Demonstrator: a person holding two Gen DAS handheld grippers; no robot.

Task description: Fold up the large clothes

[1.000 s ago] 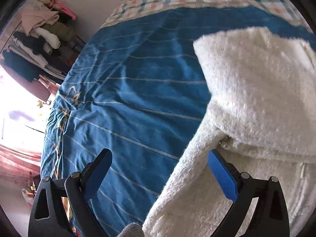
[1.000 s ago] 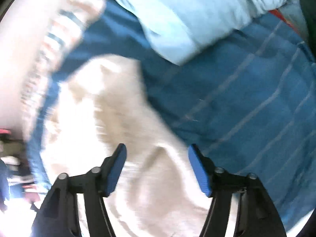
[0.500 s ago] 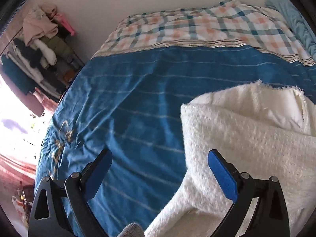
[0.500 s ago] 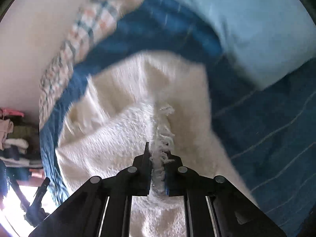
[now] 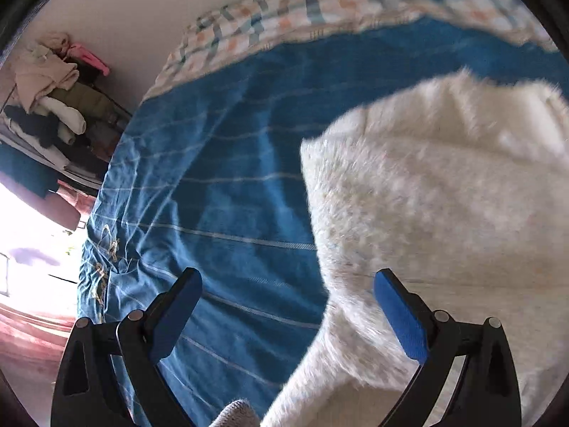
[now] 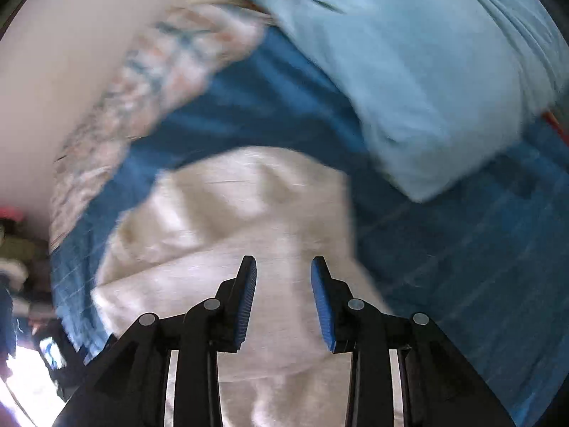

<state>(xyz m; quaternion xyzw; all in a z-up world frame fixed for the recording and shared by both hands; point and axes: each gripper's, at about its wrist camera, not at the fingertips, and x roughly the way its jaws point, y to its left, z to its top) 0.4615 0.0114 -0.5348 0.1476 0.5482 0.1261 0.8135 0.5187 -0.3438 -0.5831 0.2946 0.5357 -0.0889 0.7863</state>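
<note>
While the left gripper (image 5: 288, 315) hangs with its jaws spread wide and nothing pinched, only the fuzzy edge of the white garment (image 5: 437, 220) lying under its right finger, the change is on the other hand. Half a second ago the right gripper (image 6: 283, 297) was clamped on a ridge of that cloth; now its jaws are opening, a narrow gap between the blue pads (image 6: 322, 295), and no fabric is caught in it, the garment (image 6: 231, 220) spread flat below. That reads as a fold just laid down and let go.

From left to right across the bed (image 5: 213, 185): bare blue striped sheet toward the left edge, where a rack of clothes (image 5: 46, 99) stands beyond; the garment over the middle and right, short of the checked blanket (image 5: 320, 3) at the far edge; a pale blue pillow (image 6: 426, 82) toward the far right corner.

The garment already looks doubled, so the next fold probably needs both grippers on fresh edges.
</note>
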